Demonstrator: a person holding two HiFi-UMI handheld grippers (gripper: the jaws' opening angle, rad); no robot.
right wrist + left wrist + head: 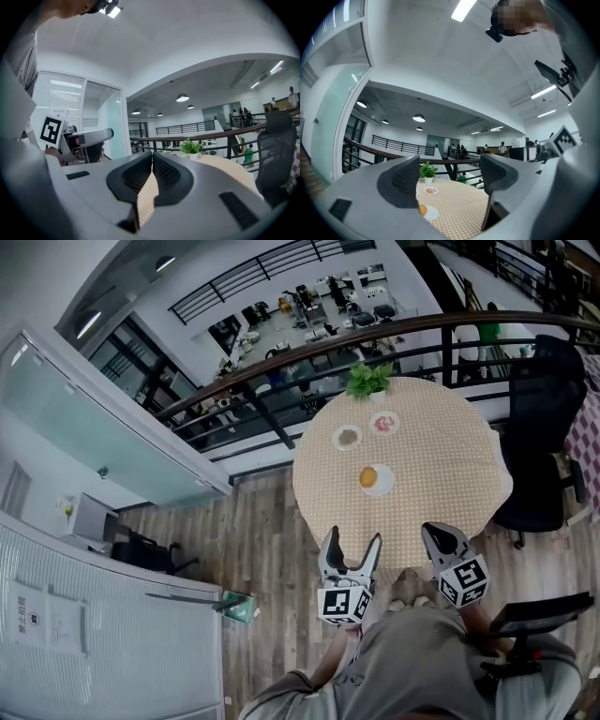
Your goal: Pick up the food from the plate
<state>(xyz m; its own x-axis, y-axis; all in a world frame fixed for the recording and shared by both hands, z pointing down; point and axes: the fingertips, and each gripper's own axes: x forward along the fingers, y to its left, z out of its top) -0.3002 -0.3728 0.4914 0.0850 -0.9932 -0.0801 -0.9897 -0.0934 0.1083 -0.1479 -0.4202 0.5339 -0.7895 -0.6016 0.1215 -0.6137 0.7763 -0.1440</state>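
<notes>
A round table (pixel 441 474) with a checked cloth carries three small white plates. The nearest plate (pixel 377 480) holds a round orange piece of food (pixel 367 478). Behind it, one plate (pixel 347 437) holds brownish food and another plate (pixel 384 423) holds red food. My left gripper (pixel 354 540) hovers open and empty at the table's near edge. In the left gripper view the left gripper (pixel 450 176) frames the orange food (pixel 422 210). My right gripper (pixel 434 532) is beside it, and in its own view the right gripper (pixel 152 157) is shut on nothing.
A small potted plant (pixel 368 381) stands at the table's far edge, close to a dark railing (pixel 281 357) over a drop. A black office chair (pixel 539 427) stands right of the table. The floor (pixel 253 549) to the left is wooden. The person's lap (pixel 422 662) is below the grippers.
</notes>
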